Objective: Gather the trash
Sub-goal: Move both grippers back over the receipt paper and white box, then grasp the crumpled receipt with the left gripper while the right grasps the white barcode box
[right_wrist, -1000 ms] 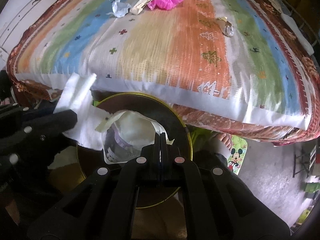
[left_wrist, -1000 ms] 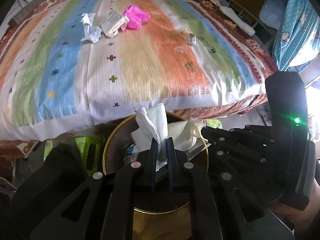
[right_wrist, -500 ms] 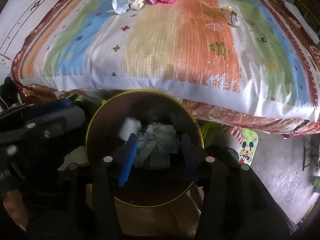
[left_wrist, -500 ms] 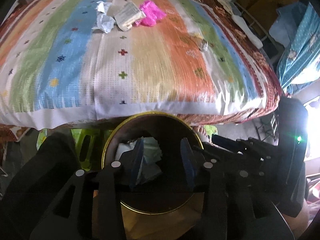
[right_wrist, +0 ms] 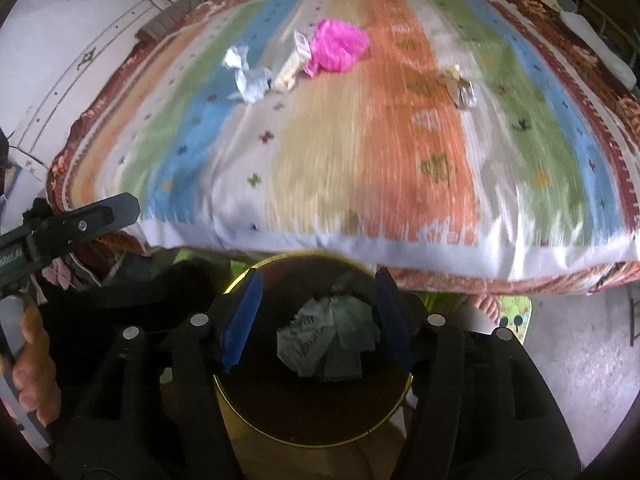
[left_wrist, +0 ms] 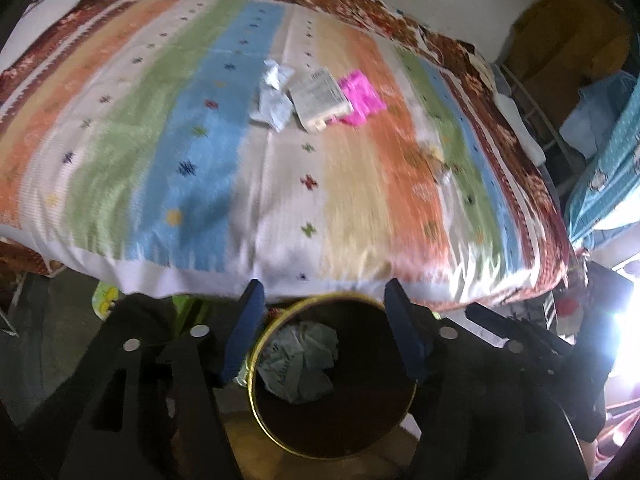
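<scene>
A round bin with a gold rim stands on the floor at the foot of the bed, with crumpled paper lying inside. My left gripper hangs above the bin, jaws opening, nothing between them. My right gripper is also over the bin, jaws opening and empty. On the striped bedspread lie a crumpled white paper, a flat printed packet, a pink plastic bag and a small clear wrapper.
A hand holds the left gripper at the left edge of the right wrist view. Blue cloth hangs to the right of the bed. A white wall runs along the bed's left side. Grey floor lies at the right.
Both grippers opened and let go of their paper and wrapper, which now lie in the bin. Both have risen, so more of the bed shows.
</scene>
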Motion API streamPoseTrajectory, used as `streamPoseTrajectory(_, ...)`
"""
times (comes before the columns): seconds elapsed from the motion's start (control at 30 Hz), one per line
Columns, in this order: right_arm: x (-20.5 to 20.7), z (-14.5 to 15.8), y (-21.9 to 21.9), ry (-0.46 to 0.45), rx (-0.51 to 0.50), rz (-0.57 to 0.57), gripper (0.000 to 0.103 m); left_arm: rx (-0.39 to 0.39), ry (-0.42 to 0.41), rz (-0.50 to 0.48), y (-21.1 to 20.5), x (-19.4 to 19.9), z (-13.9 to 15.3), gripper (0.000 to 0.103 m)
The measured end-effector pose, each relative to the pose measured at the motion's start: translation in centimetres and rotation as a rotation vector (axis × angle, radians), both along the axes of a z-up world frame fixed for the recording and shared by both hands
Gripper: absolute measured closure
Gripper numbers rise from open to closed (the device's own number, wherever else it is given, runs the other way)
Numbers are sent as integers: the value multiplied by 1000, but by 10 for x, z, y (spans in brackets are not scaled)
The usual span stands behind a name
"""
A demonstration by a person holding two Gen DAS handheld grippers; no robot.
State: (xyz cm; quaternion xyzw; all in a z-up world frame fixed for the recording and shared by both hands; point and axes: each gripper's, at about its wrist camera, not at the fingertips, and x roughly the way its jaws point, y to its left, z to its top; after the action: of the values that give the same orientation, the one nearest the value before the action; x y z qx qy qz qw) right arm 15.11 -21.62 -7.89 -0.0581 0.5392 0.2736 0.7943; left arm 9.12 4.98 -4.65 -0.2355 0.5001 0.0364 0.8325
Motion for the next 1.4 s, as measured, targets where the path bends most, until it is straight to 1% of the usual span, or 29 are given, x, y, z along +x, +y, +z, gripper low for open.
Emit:
streamPoseTrajectory(0.1, 6, 9, 4, -19, 15, 8, 42, 31, -3, 16, 5, 8, 6, 32)
streamPoseTrajectory(0.17, 8, 13, 5, -23, 25, 13, 40, 70, -10, 31, 9, 17, 12, 29)
streamPoseTrajectory(0.23, 11, 18, 9, -37, 28, 23, 36, 101, -18, 41, 11, 25, 17, 26)
streamPoseTrajectory(0.33, 17, 26, 14, -72, 26, 35, 30, 109, -27, 53, 17, 38, 20, 22)
streamPoseTrajectory(0.4, 22, 31, 18, -100, 26, 39, 26, 128, -39, 65, 22, 46, 23, 17)
streamPoseTrajectory(0.47, 27, 34, 20, -116, 28, 40, 23, 132, -43, 62, 27, 54, 24, 10)
streamPoseTrajectory(0.53, 31, 36, 23, -128, 27, 47, 17, 139, -49, 59, 32, 61, 23, 6)
streamPoseTrajectory(0.57, 34, 37, 25, -133, 28, 49, 16, 149, -46, 64, 34, 64, 22, 6)
streamPoseTrajectory(0.63, 38, 39, 28, -142, 40, 51, 10, 171, -34, 73, 39, 73, 19, 6)
streamPoseTrajectory(0.7, 43, 41, 32, -148, 56, 53, 9, 166, -28, 84, 45, 80, 16, 6)
streamPoseTrajectory(0.8, 50, 42, 37, -153, 82, 59, 9, 145, -29, 94, 51, 89, 12, 6)
streamPoseTrajectory(0.93, 62, 40, 43, -151, 107, 56, 9, 154, -45, 101, 56, 98, 11, 6)
streamPoseTrajectory(1.03, 71, 39, 47, -136, 133, 49, 9, 113, -44, 123, 66, 105, 7, 6)
streamPoseTrajectory(1.13, 79, 36, 53, -135, 143, 54, 9, 73, -33, 120, 72, 113, 2, 6)
streamPoseTrajectory(1.27, 90, 30, 61, -155, 130, 75, 9, 90, -35, 121, 75, 119, -1, 6)
streamPoseTrajectory(1.33, 96, 26, 65, -150, 128, 79, 9, 105, -27, 111, 77, 124, -3, 6)
streamPoseTrajectory(1.4, 101, 22, 70, -145, 123, 87, 9, 102, -15, 104, 79, 129, -7, 6)
